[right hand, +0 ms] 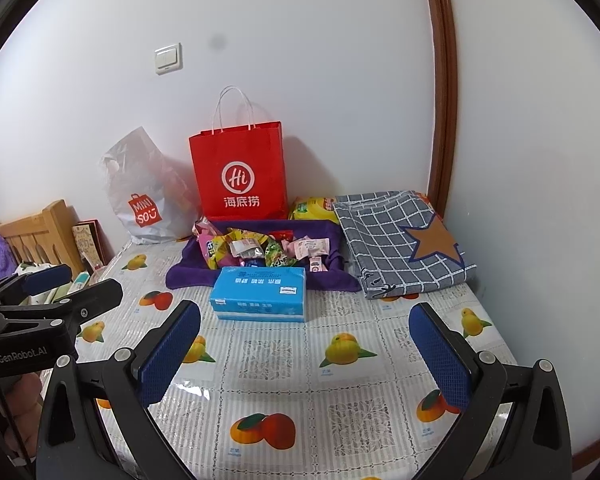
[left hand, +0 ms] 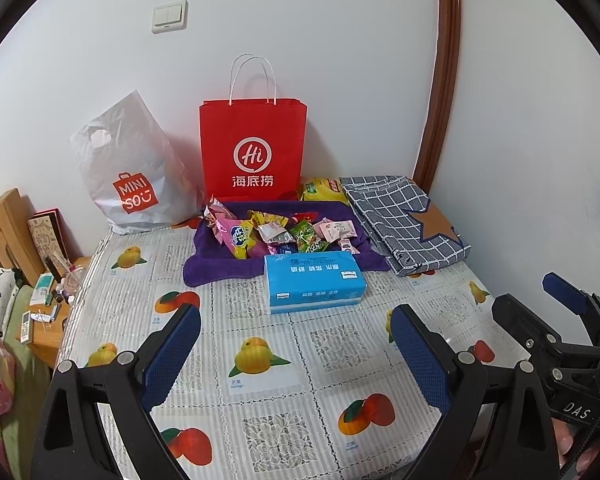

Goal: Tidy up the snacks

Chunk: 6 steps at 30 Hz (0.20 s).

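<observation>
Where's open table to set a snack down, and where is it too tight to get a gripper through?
Free: the tablecloth between the open left gripper and right gripper and the blue tissue pack, plus the strip left of the purple cloth. Crowded: the back, where snacks, red bag, white bag and checked fabric pack together.

Left gripper (left hand: 296, 344): jaws spread wide, blue pads (left hand: 172, 356) facing each other, nothing between them. Held low, pointing forward, slightly downward. Seen from right wrist view at left edge, fingers (right hand: 46, 280) apart.

Right gripper (right hand: 304, 344): jaws likewise wide apart, blue pads (right hand: 440, 356) bare, nothing gripped. Level with left, just beside it. Person's hand (left hand: 568, 448) partly visible gripping its handle.
</observation>
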Tool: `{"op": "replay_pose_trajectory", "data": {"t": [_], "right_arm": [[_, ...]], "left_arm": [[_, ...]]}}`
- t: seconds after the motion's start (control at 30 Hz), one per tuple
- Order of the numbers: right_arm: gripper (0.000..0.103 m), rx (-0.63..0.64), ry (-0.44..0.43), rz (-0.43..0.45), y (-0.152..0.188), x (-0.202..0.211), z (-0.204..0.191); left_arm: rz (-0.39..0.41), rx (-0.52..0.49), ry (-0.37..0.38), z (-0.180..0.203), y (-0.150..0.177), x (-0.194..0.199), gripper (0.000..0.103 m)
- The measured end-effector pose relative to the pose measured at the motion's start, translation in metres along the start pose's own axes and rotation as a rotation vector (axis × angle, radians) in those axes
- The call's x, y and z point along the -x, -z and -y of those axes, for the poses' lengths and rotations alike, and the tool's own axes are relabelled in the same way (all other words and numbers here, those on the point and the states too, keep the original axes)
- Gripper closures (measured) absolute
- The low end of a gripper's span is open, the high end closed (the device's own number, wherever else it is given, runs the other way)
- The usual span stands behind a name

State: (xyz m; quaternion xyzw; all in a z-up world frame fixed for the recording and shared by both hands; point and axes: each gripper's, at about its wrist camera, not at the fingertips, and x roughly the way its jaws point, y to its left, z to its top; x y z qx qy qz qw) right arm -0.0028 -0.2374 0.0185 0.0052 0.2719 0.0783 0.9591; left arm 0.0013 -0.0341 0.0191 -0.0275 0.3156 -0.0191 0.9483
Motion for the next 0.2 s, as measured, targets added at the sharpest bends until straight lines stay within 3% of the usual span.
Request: {"op": "replay_pose_trajectory", "data": {"t": [0.2], "right_arm": [[0.0,0.004,-0.013,0.003,0.0009,-0.0014,0.0015]], "left_arm": [[0.002,-0.006,-0.013,-0.0029,-0.0002,-0.003,0.007]]}}
